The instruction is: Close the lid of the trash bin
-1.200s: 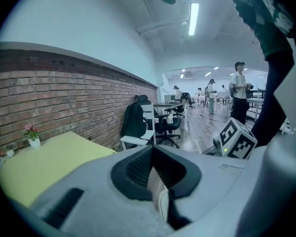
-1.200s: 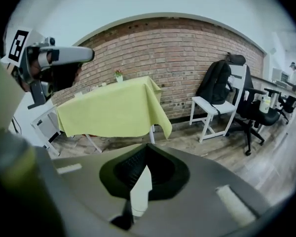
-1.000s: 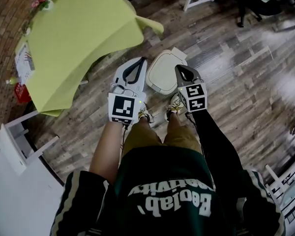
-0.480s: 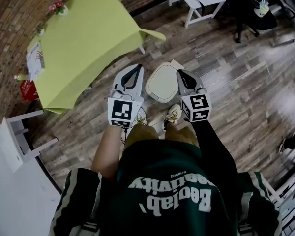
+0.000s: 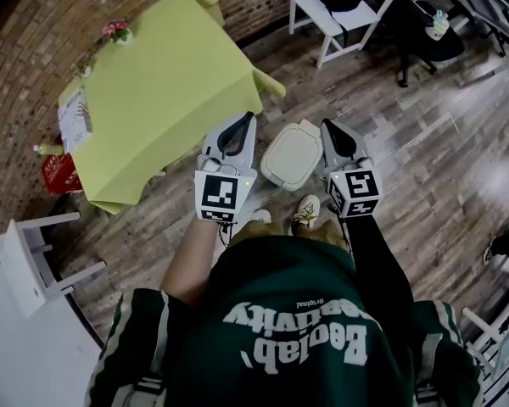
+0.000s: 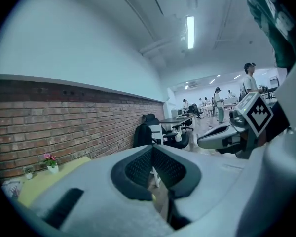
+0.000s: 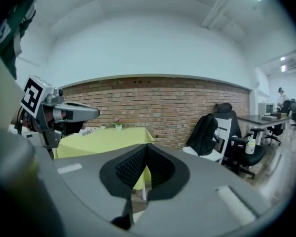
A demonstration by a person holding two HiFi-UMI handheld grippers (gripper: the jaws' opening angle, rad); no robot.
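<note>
1. The trash bin stands on the wood floor just ahead of my operator's shoes, between the two grippers. In the head view its long axis runs from lower left to upper right, with a small tab at the far, upper-right end.
2. It is cream-white and rounded-rectangular. Its lid lies flat on top.
3. The left gripper hangs at the bin's left, its jaws together on nothing. The right gripper hangs at its right, its jaws also closed and empty.
4. A table with a yellow-green cloth stands near on the left by the brick wall, and a white chair stands farther off.
</note>
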